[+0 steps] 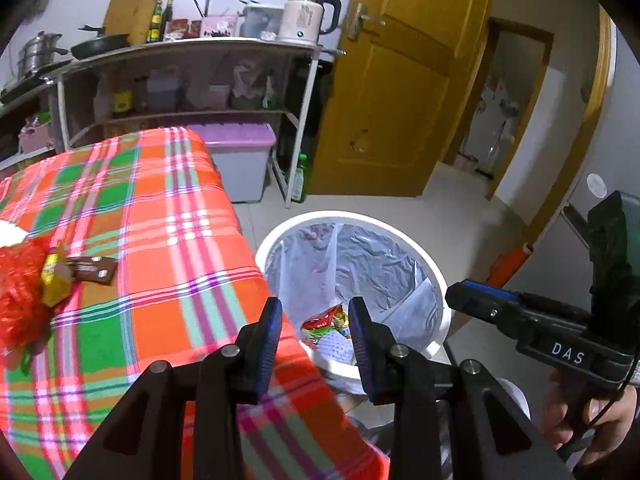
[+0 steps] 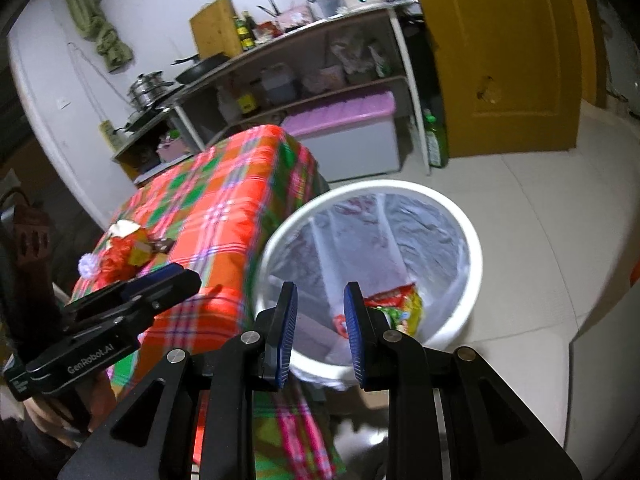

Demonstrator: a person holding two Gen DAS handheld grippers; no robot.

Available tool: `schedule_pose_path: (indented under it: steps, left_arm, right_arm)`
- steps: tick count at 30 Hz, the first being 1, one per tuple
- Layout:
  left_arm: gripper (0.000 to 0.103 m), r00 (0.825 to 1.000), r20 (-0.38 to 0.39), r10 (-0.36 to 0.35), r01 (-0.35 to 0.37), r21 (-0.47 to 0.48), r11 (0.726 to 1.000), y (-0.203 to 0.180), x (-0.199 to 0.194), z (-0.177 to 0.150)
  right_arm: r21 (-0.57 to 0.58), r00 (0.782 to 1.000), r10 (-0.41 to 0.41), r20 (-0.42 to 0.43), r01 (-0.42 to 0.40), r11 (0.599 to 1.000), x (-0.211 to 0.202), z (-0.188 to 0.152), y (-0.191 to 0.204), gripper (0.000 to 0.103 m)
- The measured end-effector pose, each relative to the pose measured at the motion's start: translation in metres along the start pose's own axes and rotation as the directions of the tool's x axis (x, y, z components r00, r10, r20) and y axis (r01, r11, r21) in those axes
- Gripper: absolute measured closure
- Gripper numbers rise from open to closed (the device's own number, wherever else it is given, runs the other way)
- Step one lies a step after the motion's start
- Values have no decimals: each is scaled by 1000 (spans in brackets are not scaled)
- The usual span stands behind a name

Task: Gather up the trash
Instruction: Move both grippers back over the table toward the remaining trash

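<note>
Left gripper [image 1: 316,334]: fingers [image 1: 269,344] parted, nothing between them, pointing forward and down. Right gripper [image 2: 320,330]: fingers [image 2: 286,332] likewise parted and empty, just right of the left one. Right hand [image 1: 592,420] wraps its handle.

We are looking at a home kitchen: a metal shelf rack [image 1: 180,80] is holding a kettle [image 1: 306,14], a frying pan [image 1: 100,46], a steamer pot [image 1: 38,52] and sauce bottles [image 1: 160,20], beside a wooden door [image 1: 400,80].

Right gripper [image 2: 320,332] gapes empty over trash bin [image 2: 474,256].
</note>
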State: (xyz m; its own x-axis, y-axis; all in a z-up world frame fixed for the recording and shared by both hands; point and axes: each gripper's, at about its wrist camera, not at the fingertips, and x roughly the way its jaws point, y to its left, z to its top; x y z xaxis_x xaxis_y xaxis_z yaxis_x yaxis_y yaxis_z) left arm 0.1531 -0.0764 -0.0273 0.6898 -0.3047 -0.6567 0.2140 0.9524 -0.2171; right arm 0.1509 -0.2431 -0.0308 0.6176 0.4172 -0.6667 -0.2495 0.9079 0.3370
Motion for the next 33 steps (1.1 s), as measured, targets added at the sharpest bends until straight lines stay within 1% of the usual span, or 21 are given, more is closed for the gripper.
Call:
schedule_pose_path:
  steps: [9,10,11,13,24,33]
  left_arm:
    - [69,998,52,33,-31,-27,999,15,-37,-9]
    - [69,998,57,37,-35,-30,999,17,-41,-10]
    - [69,997,62,43,-41,-33,999,20,-45,-11]
    - [69,996,70,52,-49,-39,998,24,-51,-13]
    - [69,990,104,99,-91,-78,993,43,-80,-25]
    - [69,984,105,143,-130,-127,983,69,-90,-33]
  right_arm:
    - [-74,999,48,14,-47,996,-8,-2,37,78]
    - [-82,998,52,17,-51,995,-9,-2,41,76]
    - [-86,998,56,19,-55,995,-10,-2,44,70]
    - [-93,997,69,22,-67,993,-11,-3,50,62]
    - [-141,994,107,10,-104,984,-11,-8,77,62]
    - [-173,991,131,-26,-134,976,2,-9,95,62]
